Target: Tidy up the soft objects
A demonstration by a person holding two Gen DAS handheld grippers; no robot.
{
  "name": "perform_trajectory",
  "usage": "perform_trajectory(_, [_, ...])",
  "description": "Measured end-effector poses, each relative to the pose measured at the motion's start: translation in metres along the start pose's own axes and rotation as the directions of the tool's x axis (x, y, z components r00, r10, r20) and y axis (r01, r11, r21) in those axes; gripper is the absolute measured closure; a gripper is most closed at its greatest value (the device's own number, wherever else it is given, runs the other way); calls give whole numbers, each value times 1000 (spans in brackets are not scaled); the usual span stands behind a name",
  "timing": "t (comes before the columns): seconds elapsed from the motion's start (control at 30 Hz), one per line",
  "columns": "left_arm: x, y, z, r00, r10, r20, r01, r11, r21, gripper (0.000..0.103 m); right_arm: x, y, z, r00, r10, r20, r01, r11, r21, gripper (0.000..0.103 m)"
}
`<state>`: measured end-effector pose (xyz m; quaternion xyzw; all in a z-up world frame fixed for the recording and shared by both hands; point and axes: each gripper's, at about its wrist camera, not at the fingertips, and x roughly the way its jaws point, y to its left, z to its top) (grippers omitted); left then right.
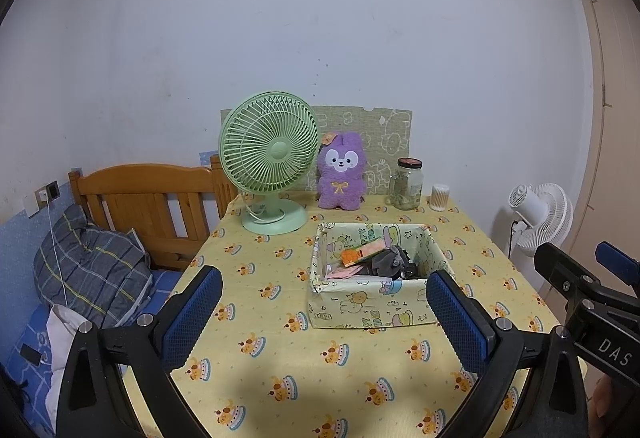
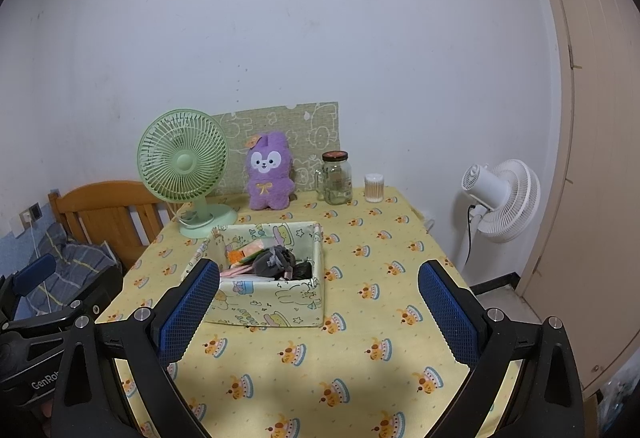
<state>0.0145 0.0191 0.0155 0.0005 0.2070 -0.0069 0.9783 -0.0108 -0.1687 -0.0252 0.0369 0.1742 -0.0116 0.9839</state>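
A fabric storage box [image 1: 372, 312] [image 2: 280, 304] with cartoon prints sits mid-table. It holds grey and dark soft items [image 1: 388, 262] [image 2: 276, 260], a pink piece and an orange packet [image 1: 362, 252]. A purple plush toy [image 1: 342, 171] [image 2: 269, 167] stands upright at the table's back, against a green board. My left gripper [image 1: 324, 314] hovers open above the table's near side, in front of the box, holding nothing. My right gripper [image 2: 318, 312] is open too, just right of the box, with nothing between its fingers. Each gripper shows at the edge of the other's view.
A green desk fan [image 1: 270, 157] [image 2: 184, 165] stands left of the plush. A glass jar [image 1: 408, 183] [image 2: 338, 177] and a cotton-swab tub [image 1: 439, 197] [image 2: 374, 187] stand right of it. A wooden bed with a plaid pillow [image 1: 92, 270] lies left; a white floor fan [image 2: 500, 197] stands right.
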Motion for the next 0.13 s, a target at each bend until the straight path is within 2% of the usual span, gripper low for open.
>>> perform_trajectory(0.13, [0,0,0,1000,-2,-2,2,1000,-3,0,-1,0,-1,1000,-2,2,2,1000,-4,2])
